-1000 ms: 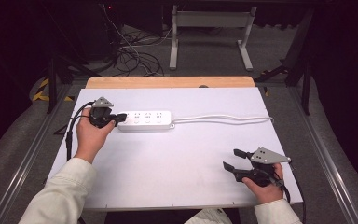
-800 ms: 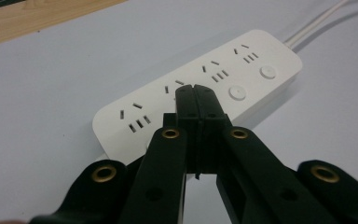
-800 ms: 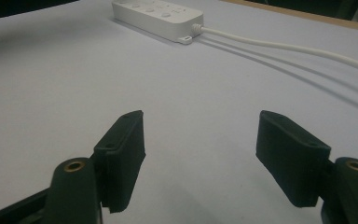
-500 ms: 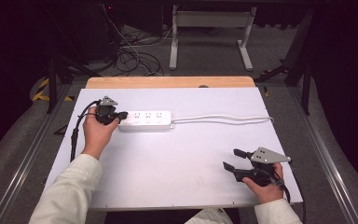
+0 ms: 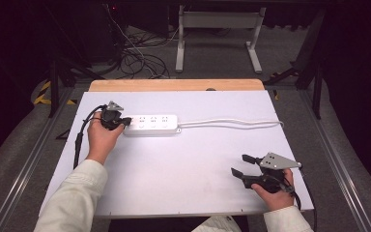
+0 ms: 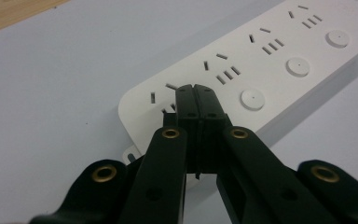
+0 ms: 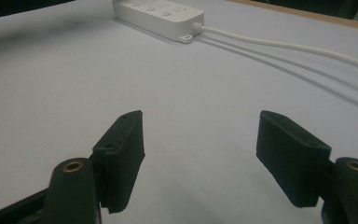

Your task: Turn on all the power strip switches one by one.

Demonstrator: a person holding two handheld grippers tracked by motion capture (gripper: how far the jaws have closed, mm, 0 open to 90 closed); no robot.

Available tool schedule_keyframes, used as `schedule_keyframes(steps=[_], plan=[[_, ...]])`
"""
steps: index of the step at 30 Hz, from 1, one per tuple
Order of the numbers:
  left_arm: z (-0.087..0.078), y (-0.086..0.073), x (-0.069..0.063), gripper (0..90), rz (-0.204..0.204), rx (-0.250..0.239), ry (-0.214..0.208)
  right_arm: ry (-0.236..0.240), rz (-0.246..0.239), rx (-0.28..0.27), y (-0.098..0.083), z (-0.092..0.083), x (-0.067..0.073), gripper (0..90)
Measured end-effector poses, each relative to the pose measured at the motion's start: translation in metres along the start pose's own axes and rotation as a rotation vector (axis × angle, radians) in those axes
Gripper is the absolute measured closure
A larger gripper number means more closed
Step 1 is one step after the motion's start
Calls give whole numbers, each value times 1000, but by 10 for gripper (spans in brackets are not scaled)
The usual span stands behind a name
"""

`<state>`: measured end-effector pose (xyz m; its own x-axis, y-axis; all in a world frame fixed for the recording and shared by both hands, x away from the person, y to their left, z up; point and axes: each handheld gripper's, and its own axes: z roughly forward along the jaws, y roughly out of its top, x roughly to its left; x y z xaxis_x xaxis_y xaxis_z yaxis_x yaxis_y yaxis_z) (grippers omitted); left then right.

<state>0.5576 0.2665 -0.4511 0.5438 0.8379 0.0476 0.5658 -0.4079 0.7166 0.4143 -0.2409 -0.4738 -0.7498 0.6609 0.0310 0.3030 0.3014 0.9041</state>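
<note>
A white power strip (image 5: 152, 124) with three sockets and round buttons lies flat at the back left of the white table (image 5: 188, 164). In the left gripper view the strip (image 6: 270, 60) runs up to the right. My left gripper (image 5: 124, 121) is shut with nothing between its jaws. Its tips (image 6: 196, 91) sit over the end socket of the strip; whether they touch it I cannot tell. My right gripper (image 5: 239, 164) rests open at the front right, far from the strip. Between its jaws (image 7: 205, 135) is bare table, with the strip (image 7: 158, 14) far ahead.
The strip's white cord (image 5: 232, 123) runs right across the table toward its right edge, and shows as a cord (image 7: 284, 44) in the right gripper view. A wooden edge (image 5: 174, 85) borders the table's far side. Beyond it are loose floor cables (image 5: 140, 58) and a metal stand (image 5: 217, 29).
My left gripper has sunk a little and edged toward the strip's left end, still shut. The right gripper has stayed in place and open.
</note>
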Motion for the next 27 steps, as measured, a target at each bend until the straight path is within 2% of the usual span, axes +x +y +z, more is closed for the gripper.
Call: schedule_keyframes(steps=[1, 9, 17, 20, 21, 27], plan=[[0, 0, -1, 900, -3, 4, -11, 0, 0, 0, 0, 0, 0, 333], [3, -1, -2, 900, 25, 26, -3, -1, 0, 1, 0, 0, 0, 331], [3, -2, -6, 900, 27, 23, 3, 0, -2, 5, -1, 0, 0, 328], [3, -2, -8, 900, 53, 26, 22, 0, 0, 2, -1, 0, 0, 328], [3, -2, -9, 900, 42, 25, 19, 1, 1, 2, -1, 0, 0, 327], [4, -3, -11, 900, 35, 22, 32, 2, 1, 1, -1, 0, 1, 326]])
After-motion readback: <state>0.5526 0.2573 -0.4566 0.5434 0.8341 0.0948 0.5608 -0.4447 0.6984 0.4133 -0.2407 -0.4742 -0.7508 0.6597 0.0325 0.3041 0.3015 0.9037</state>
